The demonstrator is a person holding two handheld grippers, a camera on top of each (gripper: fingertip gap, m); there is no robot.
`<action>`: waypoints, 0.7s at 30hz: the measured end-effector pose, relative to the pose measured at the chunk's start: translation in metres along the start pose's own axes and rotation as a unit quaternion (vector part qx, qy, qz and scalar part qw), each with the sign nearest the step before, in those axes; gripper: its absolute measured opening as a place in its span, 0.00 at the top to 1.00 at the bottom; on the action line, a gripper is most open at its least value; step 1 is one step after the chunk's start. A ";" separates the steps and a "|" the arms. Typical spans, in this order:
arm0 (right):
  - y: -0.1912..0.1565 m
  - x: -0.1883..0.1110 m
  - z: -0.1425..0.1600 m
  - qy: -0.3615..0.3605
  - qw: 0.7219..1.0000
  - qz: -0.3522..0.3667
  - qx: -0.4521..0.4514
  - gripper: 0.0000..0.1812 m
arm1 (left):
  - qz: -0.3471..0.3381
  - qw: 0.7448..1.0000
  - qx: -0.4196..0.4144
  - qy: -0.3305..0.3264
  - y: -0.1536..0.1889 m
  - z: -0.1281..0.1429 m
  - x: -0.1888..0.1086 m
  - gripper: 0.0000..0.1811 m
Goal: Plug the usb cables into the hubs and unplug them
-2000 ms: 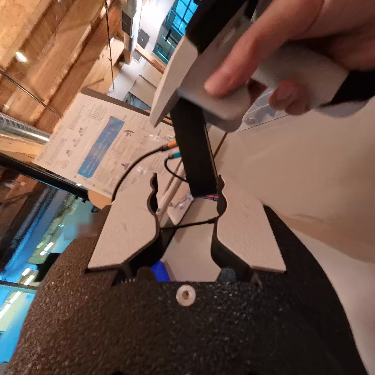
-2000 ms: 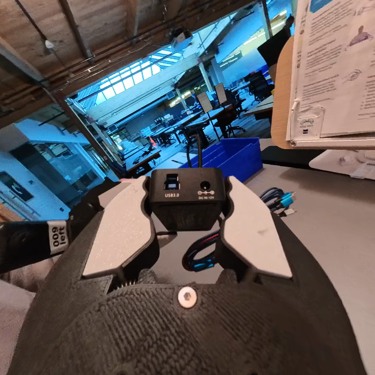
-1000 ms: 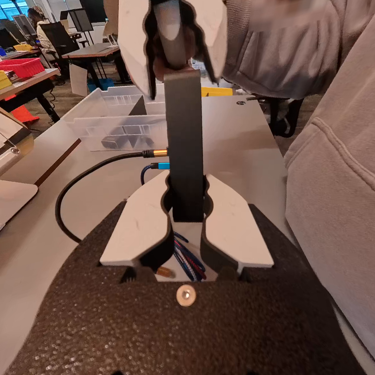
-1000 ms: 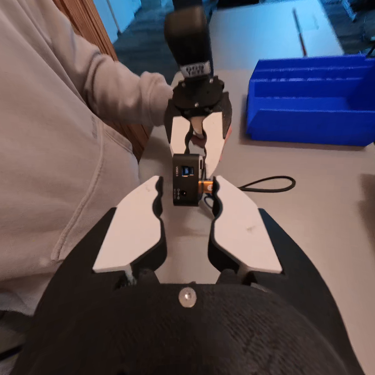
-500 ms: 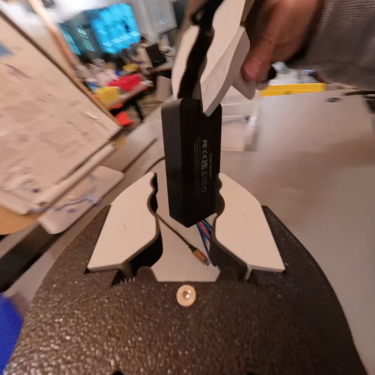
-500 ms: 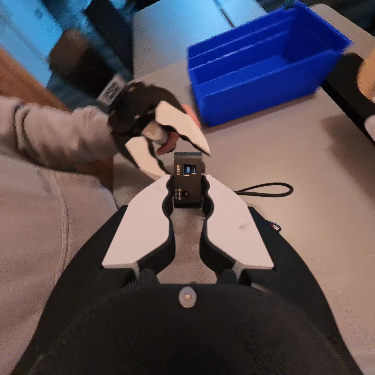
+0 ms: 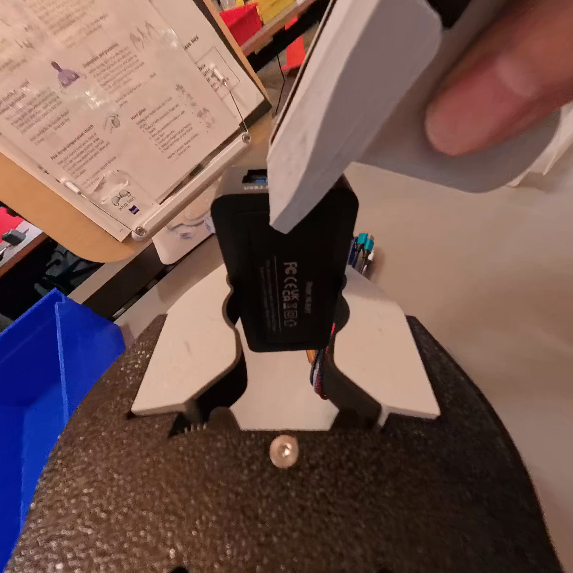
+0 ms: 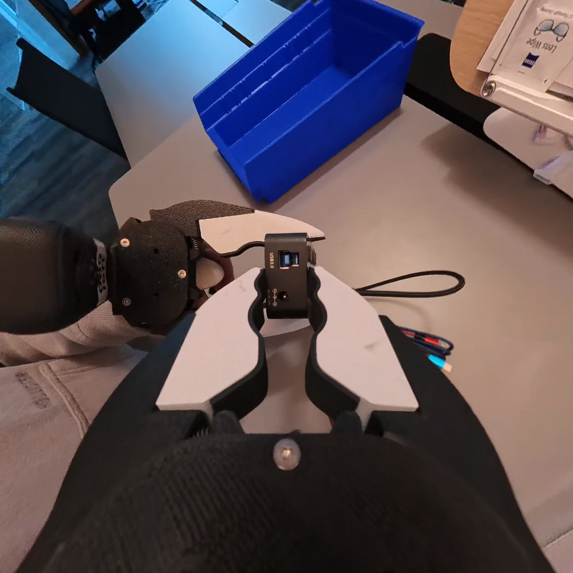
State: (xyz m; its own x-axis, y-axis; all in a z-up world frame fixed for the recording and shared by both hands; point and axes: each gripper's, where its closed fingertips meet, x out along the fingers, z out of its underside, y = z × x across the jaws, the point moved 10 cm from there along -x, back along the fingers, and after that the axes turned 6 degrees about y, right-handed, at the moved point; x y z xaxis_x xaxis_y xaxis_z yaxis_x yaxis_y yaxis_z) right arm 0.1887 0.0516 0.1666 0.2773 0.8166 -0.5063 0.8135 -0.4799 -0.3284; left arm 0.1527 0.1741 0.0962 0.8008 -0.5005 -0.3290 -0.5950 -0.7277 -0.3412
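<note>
Printed markings on black hub [image 7: 288,279], printed instruction sheet [image 7: 102,93], wipe packet [image 8: 533,43]

From my feed I see a pale grey desk [image 8: 465,217] carrying a blue plastic bin [image 8: 310,102] and, at its far edge, a tan board on a stand holding clipped printed sheets [image 7: 102,102]. Beyond the desk stands another grey table [image 8: 173,59] washed in cool blue light, over a dark floor [image 8: 46,161]. Farther off, red and yellow bins [image 7: 245,18] sit on wooden furniture.
</note>
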 end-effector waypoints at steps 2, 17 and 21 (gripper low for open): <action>0.001 0.002 0.003 0.008 1.000 0.009 0.007 0.86 | 0.013 1.000 -0.016 -0.004 0.000 0.002 0.003 0.67; 0.009 -0.031 0.002 0.065 0.938 -0.222 -0.259 0.57 | 0.327 0.928 -0.118 0.135 -0.002 0.010 -0.007 0.68; 0.007 -0.018 0.009 0.009 0.926 -0.282 -0.251 0.61 | 0.371 0.910 -0.104 0.153 0.002 0.003 -0.010 0.68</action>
State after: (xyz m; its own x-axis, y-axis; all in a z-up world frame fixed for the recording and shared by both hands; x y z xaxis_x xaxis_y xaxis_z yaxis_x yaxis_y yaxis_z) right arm 0.1853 0.0305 0.1663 -0.2589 0.8996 -0.3517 0.9655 0.2300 -0.1223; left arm 0.1433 0.1787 0.0963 0.1840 -0.9744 -0.1292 -0.9794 -0.1928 0.0598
